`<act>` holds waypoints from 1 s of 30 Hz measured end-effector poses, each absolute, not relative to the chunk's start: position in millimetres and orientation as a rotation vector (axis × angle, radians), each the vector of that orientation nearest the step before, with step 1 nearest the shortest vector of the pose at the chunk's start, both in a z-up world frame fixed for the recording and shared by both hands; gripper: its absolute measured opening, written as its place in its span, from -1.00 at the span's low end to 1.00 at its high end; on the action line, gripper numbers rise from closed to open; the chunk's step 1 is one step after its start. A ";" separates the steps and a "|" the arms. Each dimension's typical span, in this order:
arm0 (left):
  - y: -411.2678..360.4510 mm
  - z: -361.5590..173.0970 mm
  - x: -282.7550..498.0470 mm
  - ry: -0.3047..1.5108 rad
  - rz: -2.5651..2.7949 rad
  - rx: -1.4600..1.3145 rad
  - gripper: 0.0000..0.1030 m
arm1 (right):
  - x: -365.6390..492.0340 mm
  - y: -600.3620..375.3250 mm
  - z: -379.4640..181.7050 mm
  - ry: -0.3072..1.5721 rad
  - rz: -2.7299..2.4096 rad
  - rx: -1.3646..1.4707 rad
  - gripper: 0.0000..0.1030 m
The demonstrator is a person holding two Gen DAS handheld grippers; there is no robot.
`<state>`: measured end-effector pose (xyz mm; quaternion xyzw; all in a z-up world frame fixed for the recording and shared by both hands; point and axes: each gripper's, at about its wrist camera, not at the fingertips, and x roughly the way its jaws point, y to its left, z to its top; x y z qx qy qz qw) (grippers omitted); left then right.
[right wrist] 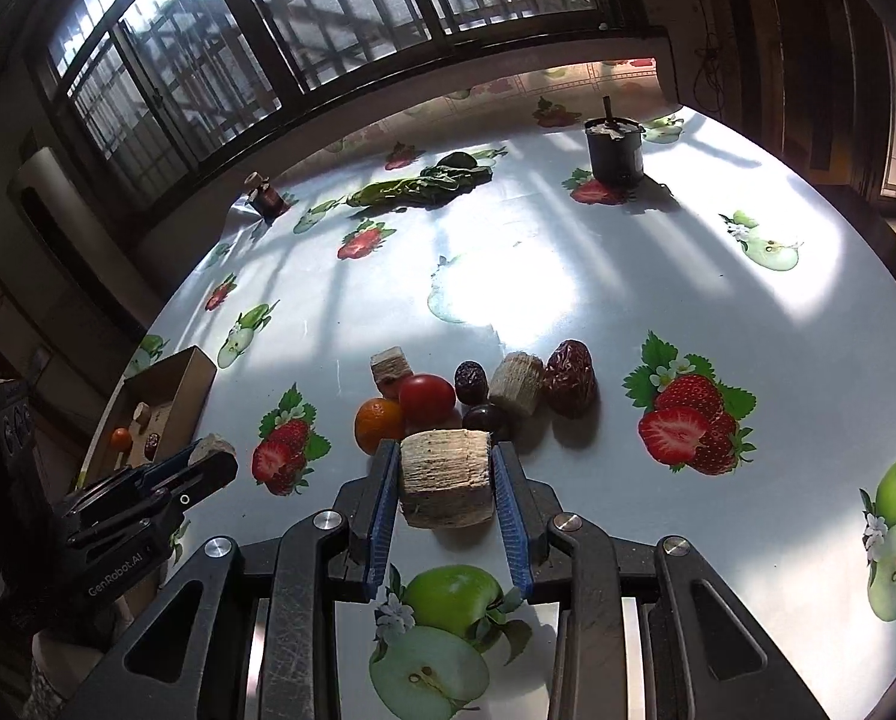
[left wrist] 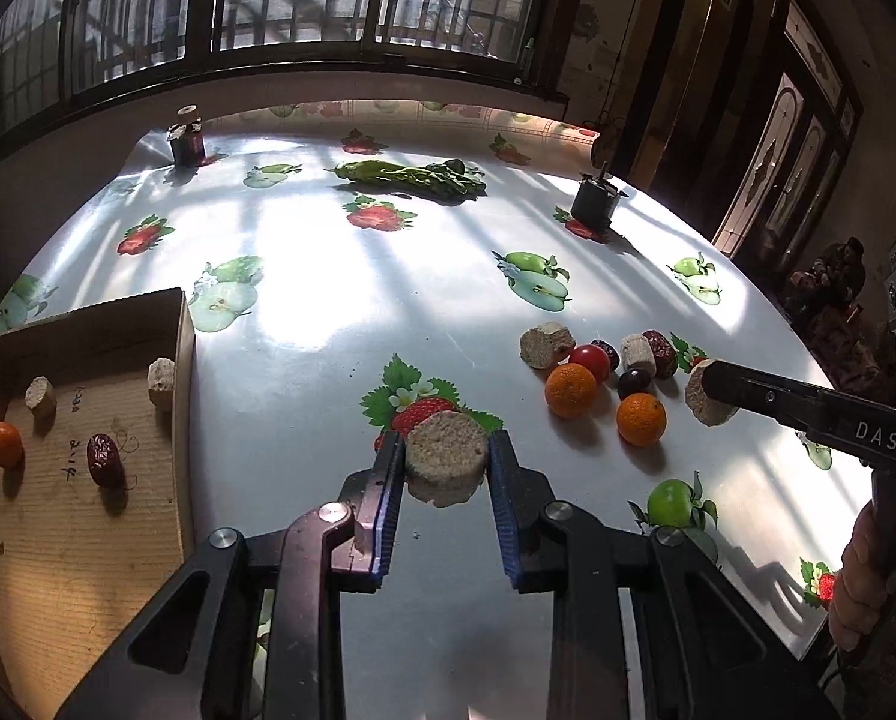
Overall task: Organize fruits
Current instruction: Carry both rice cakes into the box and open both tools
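My left gripper is shut on a round beige chunk, held above the fruit-print tablecloth. To its left an open cardboard box holds a small orange, a red date and two beige chunks. At the right lies a pile with two oranges, a tomato, dates and beige chunks. My right gripper is shut on a ribbed beige chunk, just in front of that pile. Each gripper shows in the other's view, gripping its chunk.
Leafy greens lie at the far middle of the table. A dark pot with a stick stands at the far right and a small jar at the far left. The round table edge curves close by a person's hand.
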<state>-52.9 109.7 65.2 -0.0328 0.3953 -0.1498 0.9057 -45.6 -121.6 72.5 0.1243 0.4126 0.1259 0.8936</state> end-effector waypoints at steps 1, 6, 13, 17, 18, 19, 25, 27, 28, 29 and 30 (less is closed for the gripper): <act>121.9 67.6 -55.8 0.815 -0.291 -0.074 -0.48 | -46.5 -111.0 76.3 0.852 0.281 0.248 -0.35; 208.2 71.0 -61.4 0.838 -0.127 -0.117 -0.48 | -44.9 -44.2 92.4 0.849 0.409 0.200 -0.35; 305.4 50.3 -47.3 0.932 0.069 -0.166 -0.48 | -35.1 73.0 90.0 0.884 0.580 0.096 -0.34; 332.7 38.1 -36.1 0.985 0.097 -0.204 -0.48 | -29.1 135.2 73.8 0.932 0.646 0.030 -0.34; 336.5 35.3 -32.6 1.005 0.100 -0.211 -0.48 | -27.4 148.7 69.0 0.942 0.651 0.007 -0.34; 339.0 33.0 -29.0 1.020 0.108 -0.210 -0.48 | -26.2 160.9 64.1 0.951 0.652 -0.021 -0.34; 344.5 21.9 -10.8 1.097 0.110 -0.206 -0.47 | -13.8 200.9 38.3 1.001 0.632 -0.121 -0.34; 346.2 22.1 -7.3 1.101 0.118 -0.202 -0.47 | -9.1 208.0 33.8 1.007 0.618 -0.143 -0.34; 347.0 22.1 -6.0 1.101 0.125 -0.197 -0.47 | -7.9 210.5 32.1 1.009 0.613 -0.151 -0.34; 348.2 21.3 -3.3 1.103 0.131 -0.199 -0.47 | -6.0 212.2 31.0 1.011 0.607 -0.160 -0.34; 349.8 20.6 -0.9 1.102 0.135 -0.206 -0.47 | -4.4 213.3 29.5 1.012 0.602 -0.168 -0.34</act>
